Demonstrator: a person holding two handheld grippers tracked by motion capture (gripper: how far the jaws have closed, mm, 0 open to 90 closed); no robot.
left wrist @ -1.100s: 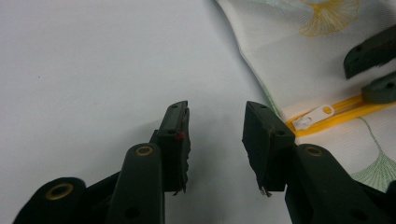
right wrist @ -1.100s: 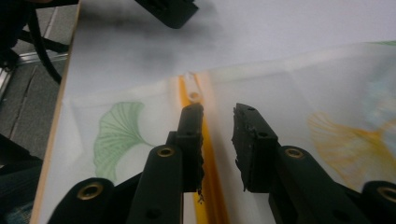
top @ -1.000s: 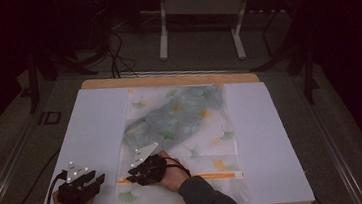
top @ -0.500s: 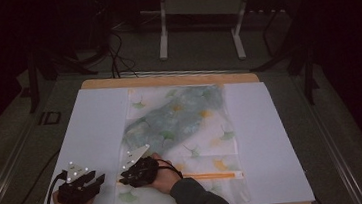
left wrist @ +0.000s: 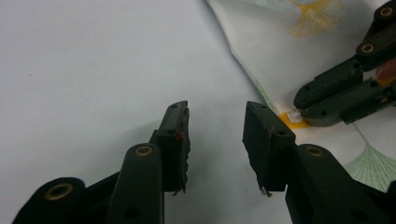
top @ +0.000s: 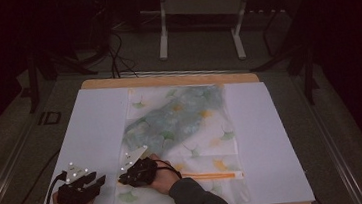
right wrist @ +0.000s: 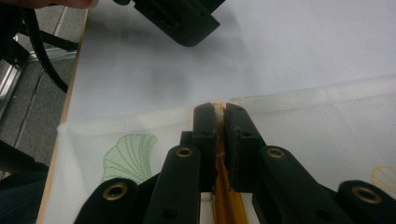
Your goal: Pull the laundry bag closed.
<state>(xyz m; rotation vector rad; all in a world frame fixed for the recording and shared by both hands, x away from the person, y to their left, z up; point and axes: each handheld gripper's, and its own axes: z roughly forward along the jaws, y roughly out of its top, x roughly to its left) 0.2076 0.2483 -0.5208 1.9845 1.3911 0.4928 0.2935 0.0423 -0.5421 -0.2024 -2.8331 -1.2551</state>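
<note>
Right gripper (right wrist: 219, 114) jaws clamped on white slider (left wrist: 295, 115) of orange zipper (top: 211, 175), translucent leaf-print bag (top: 182, 132), near bench front edge. Left gripper (left wrist: 215, 126) jaws apart, empty, over white sheet (top: 96, 125), front-left corner.

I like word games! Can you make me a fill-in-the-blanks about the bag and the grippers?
1. The zipper on the mesh bag is coloured ____.
2. The right gripper is ____ on the zipper pull.
3. The left gripper has its jaws ____.
4. The bag's pictures are of ____.

Missing words: orange; shut; open; leaves
</note>
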